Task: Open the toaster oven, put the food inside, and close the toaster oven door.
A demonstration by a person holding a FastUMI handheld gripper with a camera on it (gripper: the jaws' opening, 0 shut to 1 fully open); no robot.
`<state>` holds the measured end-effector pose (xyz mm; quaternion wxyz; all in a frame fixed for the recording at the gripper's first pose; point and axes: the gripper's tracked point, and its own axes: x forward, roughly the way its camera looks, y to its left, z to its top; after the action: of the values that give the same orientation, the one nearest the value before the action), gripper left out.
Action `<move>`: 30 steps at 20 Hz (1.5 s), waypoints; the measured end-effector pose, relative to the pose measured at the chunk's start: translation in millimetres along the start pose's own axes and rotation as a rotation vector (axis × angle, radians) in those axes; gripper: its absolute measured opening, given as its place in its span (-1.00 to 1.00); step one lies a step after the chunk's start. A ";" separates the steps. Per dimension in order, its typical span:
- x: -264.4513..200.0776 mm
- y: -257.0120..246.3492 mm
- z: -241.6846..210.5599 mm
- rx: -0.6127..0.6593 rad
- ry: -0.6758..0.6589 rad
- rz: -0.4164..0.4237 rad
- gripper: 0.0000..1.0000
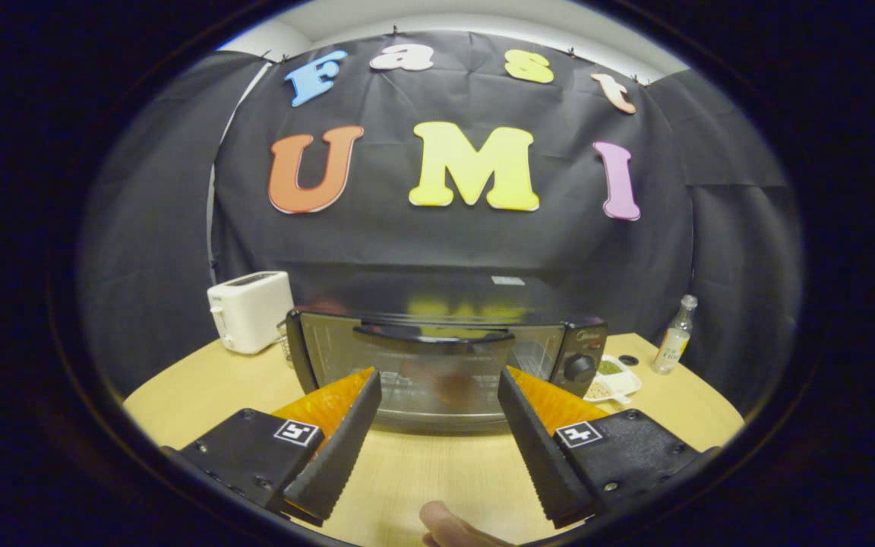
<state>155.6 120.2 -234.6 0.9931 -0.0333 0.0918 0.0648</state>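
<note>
Surface (422, 471): pale wood, rounded edge, lower half of the frame.

Toaster oven (445, 365): centre of the frame, standing on the surface just beyond the fingertips. Dark body, glass door (422, 372) shut and upright, dark bar handle (430, 336) across the top of the door. Wire rack dimly visible through the glass; contents blurred by reflections, cannot tell. Round control knob (580, 368) on the right-hand panel.

Gripper (439, 386): bottom of the frame, jaws released and spread wide, holding nothing. Left finger (335, 448) and right finger (540, 448) slanting inward toward the oven door, tips overlapping the lower door in the picture; contact with the glass cannot be told. Bare surface between the fingers.

Fingertip (445, 524) of a person: bottom centre of the frame, between the finger bases, over the surface.

White toaster (249, 310): left of centre, on the surface, behind and to the left of the oven, apart from it.

Food dish (614, 378): small white divided dish, right of centre, just beside the oven's right side on the surface; one compartment with something green, another with something pale and grainy.

Clear bottle (674, 338): right of the frame, upright, near the far edge of the surface, past the dish.

Small dark round item (628, 360): flat on the surface, between dish and bottle.
</note>
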 end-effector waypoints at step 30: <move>-292.0 -60.2 140.8 0.050 -0.246 -0.041 1.00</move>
<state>-95.9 35.9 -38.7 0.9985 -0.0019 -0.0297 0.0457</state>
